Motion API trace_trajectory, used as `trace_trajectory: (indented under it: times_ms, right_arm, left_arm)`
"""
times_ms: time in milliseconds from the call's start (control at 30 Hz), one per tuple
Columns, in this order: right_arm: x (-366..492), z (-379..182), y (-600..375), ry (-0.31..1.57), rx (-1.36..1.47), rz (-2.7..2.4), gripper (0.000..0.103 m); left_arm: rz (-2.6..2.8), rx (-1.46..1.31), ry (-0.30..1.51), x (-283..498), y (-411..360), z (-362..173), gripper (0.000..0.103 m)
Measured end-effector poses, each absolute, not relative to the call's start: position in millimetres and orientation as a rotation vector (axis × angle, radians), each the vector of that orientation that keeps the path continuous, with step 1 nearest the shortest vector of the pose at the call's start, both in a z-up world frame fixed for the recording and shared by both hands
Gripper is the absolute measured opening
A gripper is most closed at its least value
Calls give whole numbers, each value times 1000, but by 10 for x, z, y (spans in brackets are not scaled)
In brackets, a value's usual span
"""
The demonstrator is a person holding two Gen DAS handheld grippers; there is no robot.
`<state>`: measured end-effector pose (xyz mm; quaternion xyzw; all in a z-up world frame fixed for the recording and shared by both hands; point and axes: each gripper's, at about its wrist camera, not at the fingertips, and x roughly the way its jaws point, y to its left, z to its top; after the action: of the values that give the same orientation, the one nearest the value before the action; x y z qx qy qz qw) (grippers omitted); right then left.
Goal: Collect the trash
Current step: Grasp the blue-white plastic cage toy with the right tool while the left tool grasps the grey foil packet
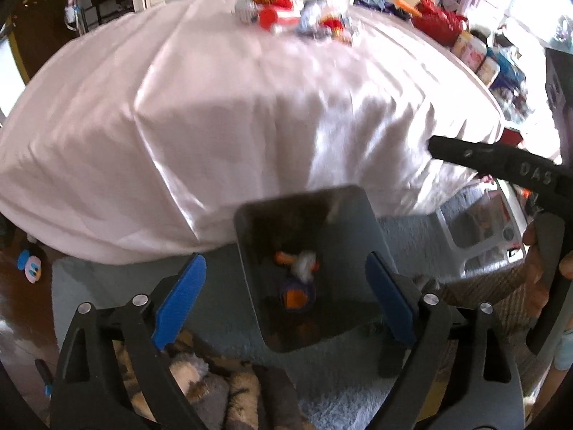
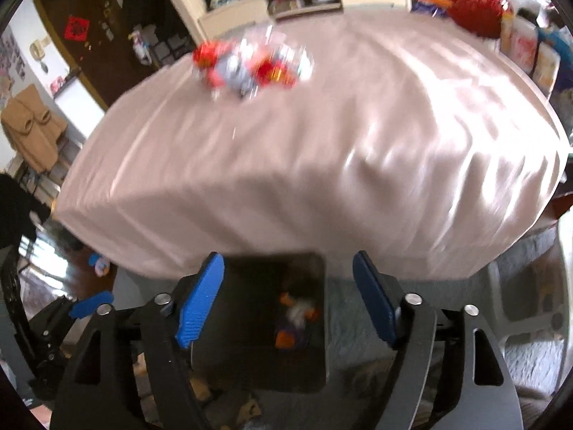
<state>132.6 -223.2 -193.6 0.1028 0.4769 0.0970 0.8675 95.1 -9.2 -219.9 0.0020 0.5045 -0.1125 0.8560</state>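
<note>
From my left wrist view, the left gripper [image 1: 284,302] is spread, empty, above one dark bin [image 1: 358,215] holding wrappers [image 1: 297,276] (blurred); a hand [image 1: 537,268] shows only here. Right wrist view: right gripper [image 2: 286,297] spread, empty; trash pile [image 2: 250,64] on the table [image 2: 322,161].

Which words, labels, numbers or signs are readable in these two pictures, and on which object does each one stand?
"DAS": raised letters on the black arm of the right hand-held gripper, seen from the left wrist; any further letters are cut off.
Red door sign: one dark character, too blurred to read.
Jars at the table's far right: labels too blurred to read.
Wrappers on the tablecloth: print blurred, unreadable.
Nothing else is readable.
</note>
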Motion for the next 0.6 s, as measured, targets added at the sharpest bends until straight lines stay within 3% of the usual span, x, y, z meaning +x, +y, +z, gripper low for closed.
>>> trace_trajectory:
  times_ms: [267,600]
  right_arm:
    - [1726,-1540,-2472,912,222,151,79]
    - [2330,-1562,-2476,908,207,134,78]
  left_arm:
    - [-204,-32,988,1374,-8,-1829,87]
    - [-170,-40,932,1985,9,-1570,87]
